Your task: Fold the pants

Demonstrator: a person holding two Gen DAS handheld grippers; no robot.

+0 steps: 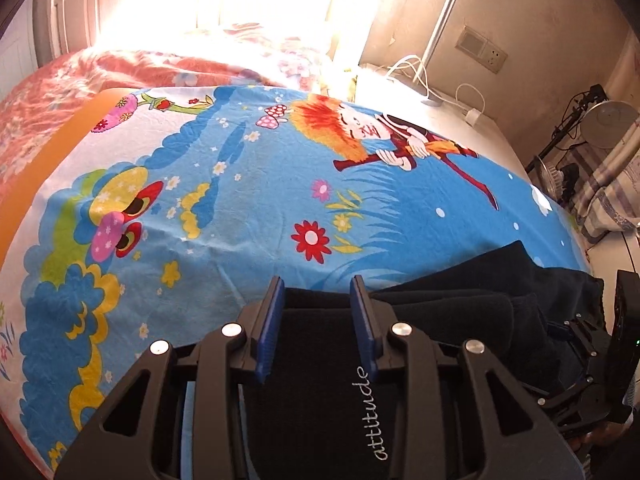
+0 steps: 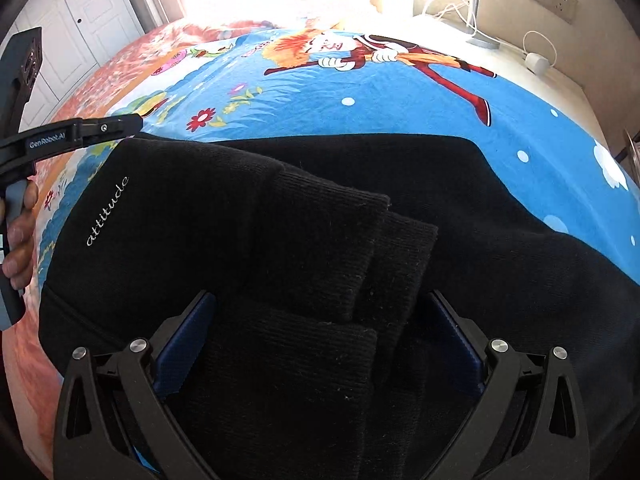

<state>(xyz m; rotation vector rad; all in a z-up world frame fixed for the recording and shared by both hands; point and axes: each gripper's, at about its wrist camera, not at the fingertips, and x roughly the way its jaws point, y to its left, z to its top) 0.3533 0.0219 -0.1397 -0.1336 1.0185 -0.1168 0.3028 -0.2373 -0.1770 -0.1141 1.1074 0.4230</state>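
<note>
Grippers frame the black pants [image 2: 248,216] on the bed [image 1: 240,200]: the left gripper [image 1: 318,322] stands narrow over the far edge, gripping nothing; the right gripper [image 2: 320,344] gapes wide above the ribbed cuffs [image 2: 332,248]. Each should pinch every layer before folding.

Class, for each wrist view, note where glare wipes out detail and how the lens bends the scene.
Left wrist view: sunlight bleaches the far bedding; the cartoon sheet bulges like a dome. Right wrist view: the top centre is blown white, the black pants keep little texture, corners go dark.
</note>
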